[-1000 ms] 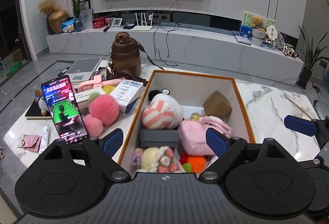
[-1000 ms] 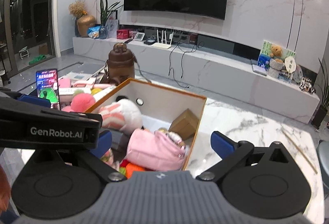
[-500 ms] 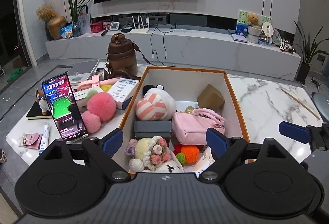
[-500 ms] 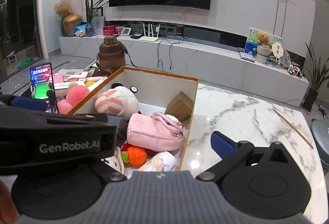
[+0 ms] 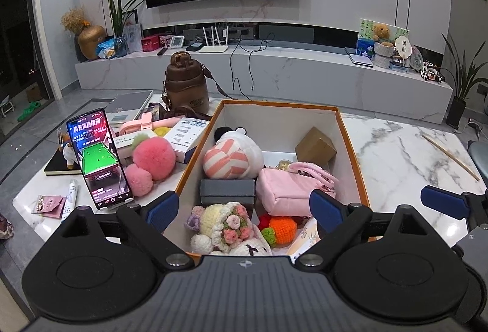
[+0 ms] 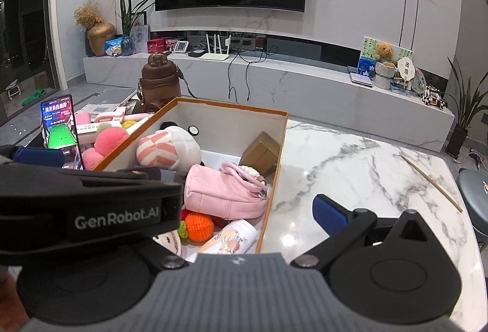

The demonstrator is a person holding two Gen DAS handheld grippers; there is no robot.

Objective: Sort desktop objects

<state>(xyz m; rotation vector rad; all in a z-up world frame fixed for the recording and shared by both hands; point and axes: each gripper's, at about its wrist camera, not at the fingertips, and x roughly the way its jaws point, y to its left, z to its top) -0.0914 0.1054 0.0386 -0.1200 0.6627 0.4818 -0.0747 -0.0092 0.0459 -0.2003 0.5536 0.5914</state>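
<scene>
Grippers withdrawn above the near end of an orange-rimmed storage box [image 5: 350, 143], both empty. Left gripper [image 5: 241, 207] has its blue pads spread wide, one pad over the near-left rim, the other above the pink handbag [image 5: 289, 191]; nothing lies between them. Right gripper [image 6: 213, 210] shows one blue pad over bare marble table [image 6: 366, 167] to the box's right; its other finger is hidden behind the left tool's body, yet the wide spread of the visible finger indicates an unclamped, empty state. Compared with the views a second ago, both cameras have pulled back and risen: the crochet bouquet doll [image 5: 225, 222], the orange crochet fruit [image 5: 282, 230] and a floral-printed tube [image 6: 231, 237], previously cut off at the lower edge, now sit fully ahead of the fingers inside the box. Striped plush [image 5: 231, 158], dark grey case [image 5: 227, 191] and small cardboard carton [image 5: 315, 147] lie farther in. Judged from this, a deposit is complete and the tools are free for another pick. Remaining unsorted items lie to the left of the left gripper: pink pompoms [image 5: 152, 161], a lit phone [image 5: 97, 161], a white packet [image 5: 189, 137] and a brown bottle [image 5: 186, 85] beyond.
</scene>
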